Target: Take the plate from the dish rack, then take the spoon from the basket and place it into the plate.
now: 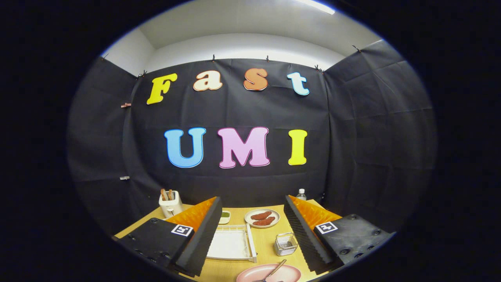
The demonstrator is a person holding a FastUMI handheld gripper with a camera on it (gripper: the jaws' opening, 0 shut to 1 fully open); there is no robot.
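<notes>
A pink plate (274,273) lies flat on the wooden table (266,239), low between my fingers. A spoon (274,270) rests on it, its handle pointing up and away toward the wire basket (285,243). The basket stands just inside my right finger (309,235) and looks empty. A white dish rack (231,243) sits flat beside my left finger (203,235), with nothing standing in it. My gripper (252,258) is open wide and holds nothing, raised above the table.
Beyond the rack, a white plate (262,217) holds two brown pieces of food. A small dish with something green (224,216) sits next to it. A white toaster (170,203) stands far left, and a small bottle (301,194) stands at the back wall.
</notes>
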